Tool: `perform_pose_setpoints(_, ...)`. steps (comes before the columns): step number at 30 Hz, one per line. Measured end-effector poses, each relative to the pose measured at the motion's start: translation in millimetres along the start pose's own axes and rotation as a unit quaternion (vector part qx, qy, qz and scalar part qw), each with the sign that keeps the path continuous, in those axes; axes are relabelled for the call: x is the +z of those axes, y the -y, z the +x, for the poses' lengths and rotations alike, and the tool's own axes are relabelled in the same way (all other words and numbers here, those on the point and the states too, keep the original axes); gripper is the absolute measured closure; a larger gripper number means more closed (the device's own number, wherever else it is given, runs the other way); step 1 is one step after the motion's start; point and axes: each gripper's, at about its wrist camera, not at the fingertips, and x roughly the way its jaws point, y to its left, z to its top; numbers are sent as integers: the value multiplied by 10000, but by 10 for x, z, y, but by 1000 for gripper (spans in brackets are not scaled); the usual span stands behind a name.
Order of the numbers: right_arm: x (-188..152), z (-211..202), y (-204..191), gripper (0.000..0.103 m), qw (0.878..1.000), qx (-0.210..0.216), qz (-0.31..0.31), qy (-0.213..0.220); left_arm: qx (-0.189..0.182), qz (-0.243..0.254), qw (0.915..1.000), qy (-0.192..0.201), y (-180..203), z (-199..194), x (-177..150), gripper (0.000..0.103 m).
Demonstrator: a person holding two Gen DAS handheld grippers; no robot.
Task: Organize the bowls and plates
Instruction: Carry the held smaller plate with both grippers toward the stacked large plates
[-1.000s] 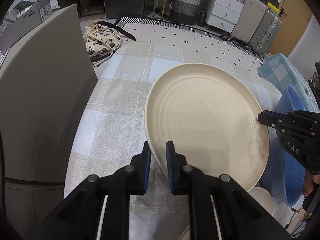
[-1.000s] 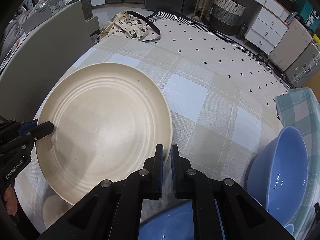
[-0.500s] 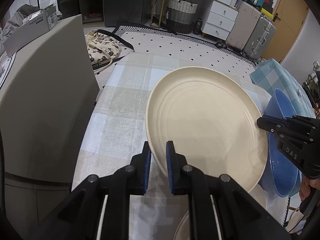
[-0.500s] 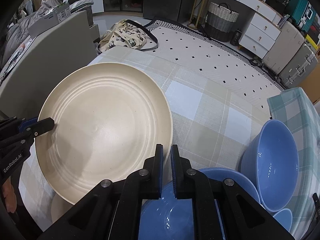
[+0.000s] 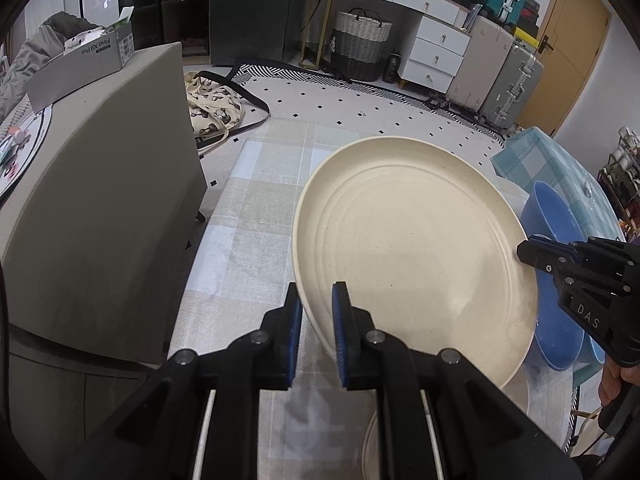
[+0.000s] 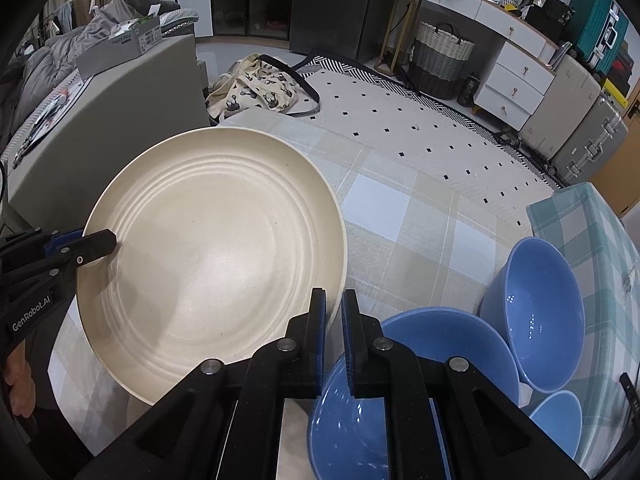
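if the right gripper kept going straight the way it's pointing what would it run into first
The right gripper is already clamped on the edge of the cream plate. Straight beyond its tips lies the checked tablecloth, so it would likely meet that first, though depth is hard to judge.

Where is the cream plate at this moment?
The cream plate is held tilted above the checked tablecloth, the left gripper and right gripper gripping opposite rims, with blue bowls to its right.
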Motion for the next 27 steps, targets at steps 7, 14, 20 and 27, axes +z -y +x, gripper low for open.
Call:
perform_pose_setpoints(7, -133, -148, -110, 95, 10000, 33, 12, 69, 23, 107, 9999, 34, -40, -118, -103, 91)
perform_pose_setpoints(14, -302, -232, -204, 94, 9999, 91, -5, 104, 37, 137, 9999, 53, -70, -228, -254, 91)
perform_pose_setpoints(20, -431, -303, -283, 94, 9998, 108, -38, 140, 52, 167, 9998, 78, -79, -313, -351, 91)
perform_pose_setpoints(27, -539, -394, -356, 94, 9996, 145, -54, 231, 69, 182, 9997, 111, -90, -392, -438, 91)
